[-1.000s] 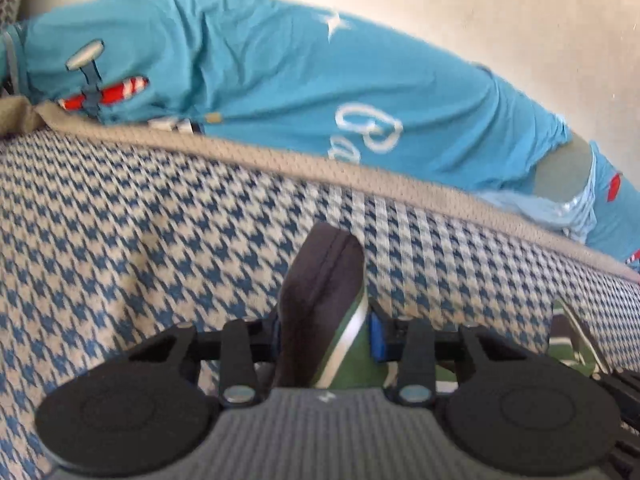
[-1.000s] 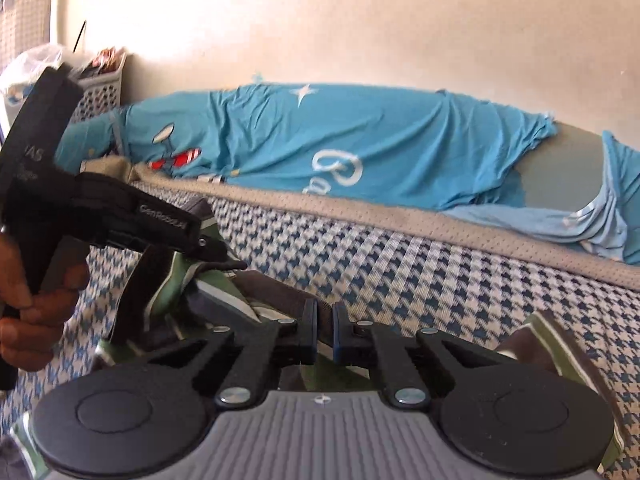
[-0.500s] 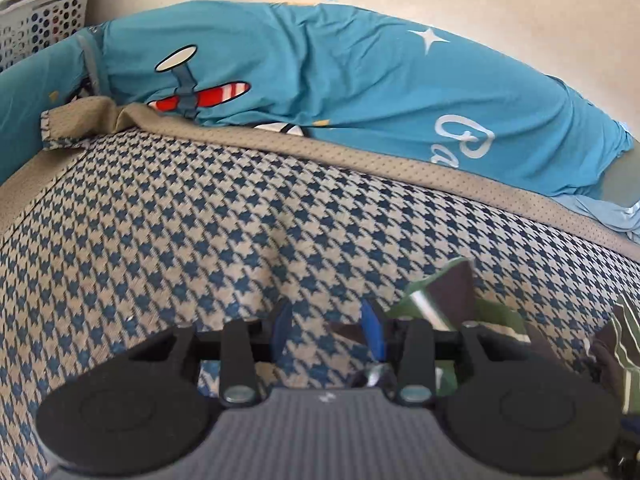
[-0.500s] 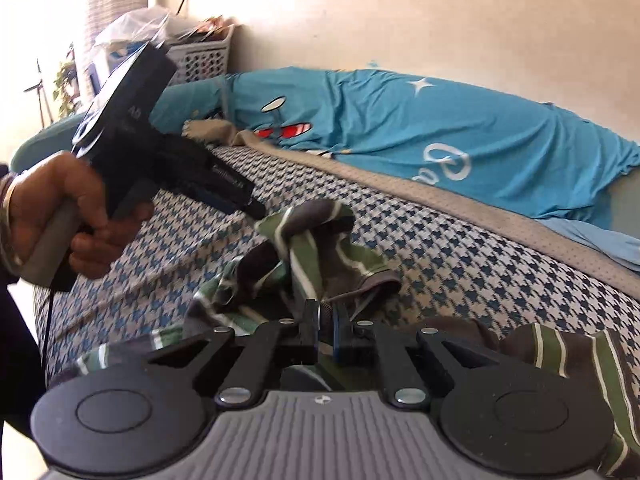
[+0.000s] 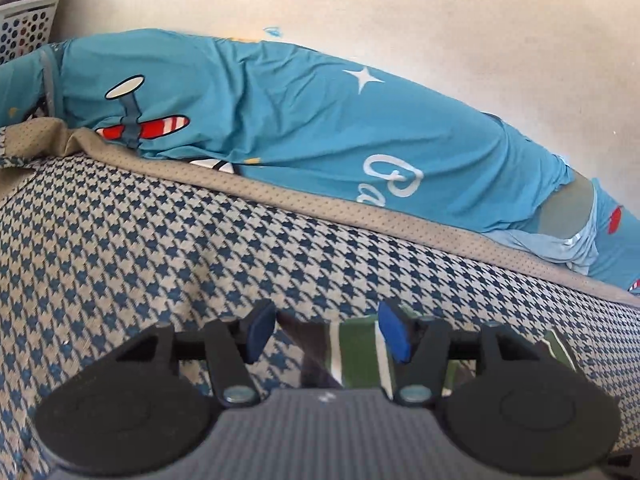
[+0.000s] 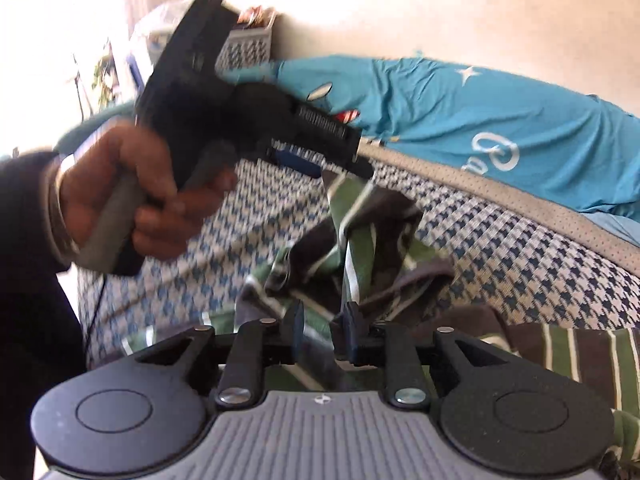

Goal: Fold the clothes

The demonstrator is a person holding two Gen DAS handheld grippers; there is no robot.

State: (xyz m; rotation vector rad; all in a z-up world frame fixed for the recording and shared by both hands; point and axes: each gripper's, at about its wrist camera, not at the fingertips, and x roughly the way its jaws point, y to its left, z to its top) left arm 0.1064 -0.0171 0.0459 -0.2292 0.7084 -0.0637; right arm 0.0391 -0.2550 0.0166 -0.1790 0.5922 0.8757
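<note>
A green, brown and white striped garment lies crumpled on the houndstooth bed cover. In the right wrist view one fold of it stands up to the tip of my left gripper, which a hand holds. In the left wrist view the left gripper is wide open, and a striped edge of the garment sits between its blue pads. My right gripper is low over the heap, its fingers parted by a narrow gap with blurred cloth behind them.
A blue sheet with aeroplane and star prints covers a long hump along the wall behind the bed cover. A white perforated basket stands at the far left corner. More of the striped garment spreads to the right.
The left gripper let go of the fold it pinched a second ago and now stands wide open around another edge. The right gripper's fingers have parted from shut. The garment heap has shifted.
</note>
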